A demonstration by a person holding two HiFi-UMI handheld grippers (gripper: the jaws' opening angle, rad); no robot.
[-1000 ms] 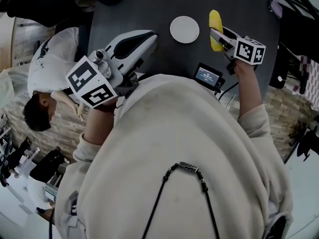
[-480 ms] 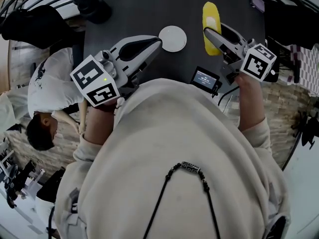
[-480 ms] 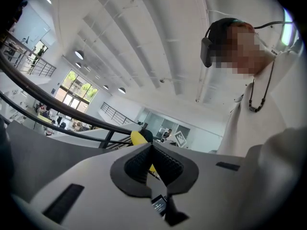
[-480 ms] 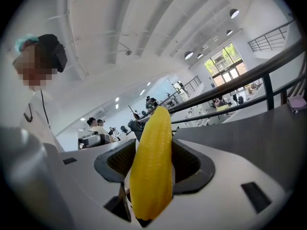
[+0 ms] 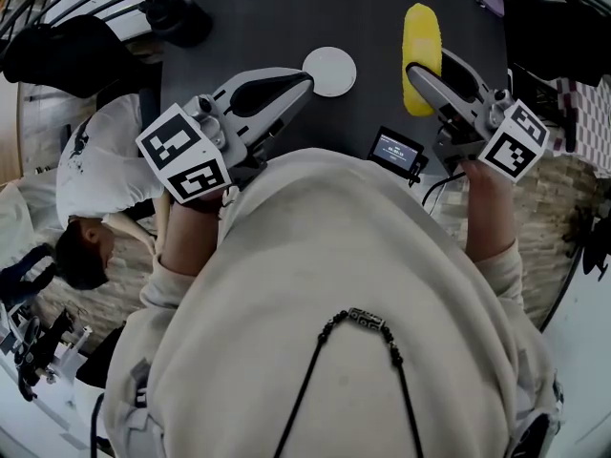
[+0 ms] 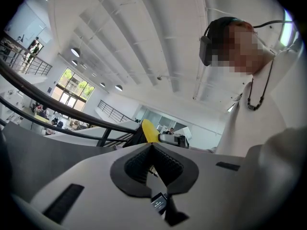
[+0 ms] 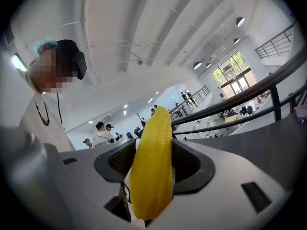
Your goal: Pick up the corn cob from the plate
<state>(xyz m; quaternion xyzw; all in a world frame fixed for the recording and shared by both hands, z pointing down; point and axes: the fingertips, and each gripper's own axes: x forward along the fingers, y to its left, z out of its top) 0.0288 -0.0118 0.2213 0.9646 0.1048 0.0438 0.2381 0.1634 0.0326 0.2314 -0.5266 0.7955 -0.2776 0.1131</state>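
In the head view my right gripper (image 5: 423, 72) is shut on the yellow corn cob (image 5: 421, 36) and holds it in the air above the dark table (image 5: 248, 27). The white plate (image 5: 329, 71) lies bare on that table, to the left of the cob. In the right gripper view the corn cob (image 7: 156, 128) stands lengthwise between the dark pads of the right gripper (image 7: 152, 161), both pressing on it. My left gripper (image 5: 304, 82) hovers beside the plate; in the left gripper view the left gripper (image 6: 152, 150) has its jaws together with nothing in them, and the corn cob (image 6: 148, 131) shows beyond.
A small device with a lit screen (image 5: 397, 149) sits at the table's near edge, with a cable running off to the right. A black object (image 5: 177, 12) stands at the table's far left corner. Another person (image 5: 91, 160) is low at the left.
My right gripper has risen with the corn cob in it, away from the table top. The left gripper has shifted only slightly.
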